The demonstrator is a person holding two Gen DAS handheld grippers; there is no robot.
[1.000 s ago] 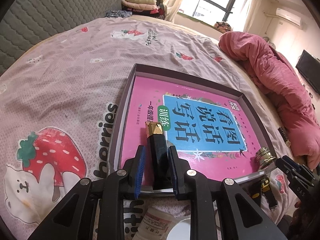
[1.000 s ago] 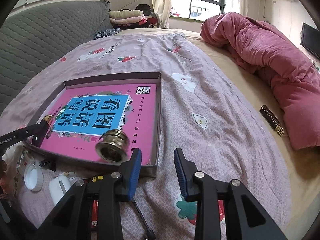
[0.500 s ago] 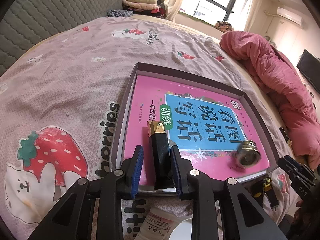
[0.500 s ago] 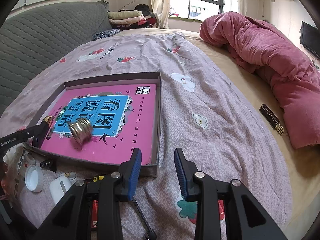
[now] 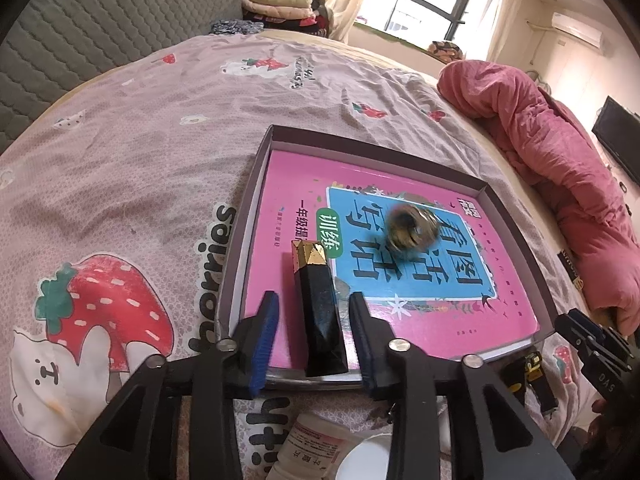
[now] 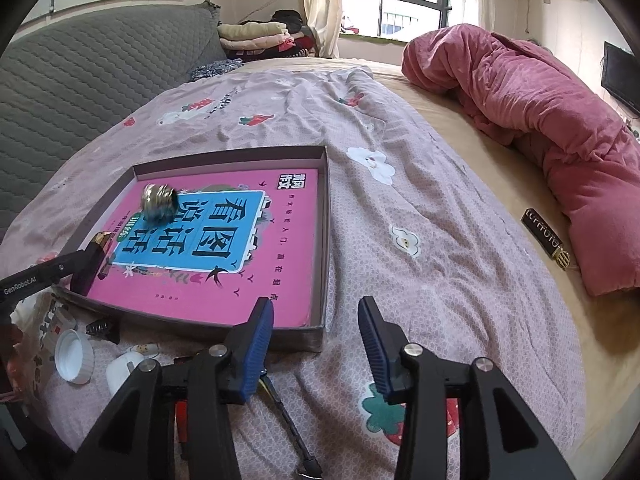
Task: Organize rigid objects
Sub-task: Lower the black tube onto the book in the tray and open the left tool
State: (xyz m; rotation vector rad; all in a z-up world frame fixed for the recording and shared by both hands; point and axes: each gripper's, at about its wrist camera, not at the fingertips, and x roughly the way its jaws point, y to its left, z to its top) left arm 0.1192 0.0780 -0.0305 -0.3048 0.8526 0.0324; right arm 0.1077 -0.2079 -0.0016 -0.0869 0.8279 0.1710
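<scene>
Two blue-padded black grippers over a pink strawberry-print bedsheet (image 5: 132, 184), both with fingers spread apart. Left gripper (image 5: 314, 338) straddling, pads clear of it, a black faceted stick with a gold tip (image 5: 318, 308) lying on the pink and blue book (image 5: 400, 264) inside the shallow grey cardboard tray (image 5: 256, 184); further right on that book, a blurred brass-coloured ribbed metal ring (image 5: 412, 228). Right gripper (image 6: 316, 336) empty, just outside the tray's near right corner, with a black and gold bar (image 6: 546, 238) lying beside the rumpled pink quilt (image 6: 540, 128).
</scene>
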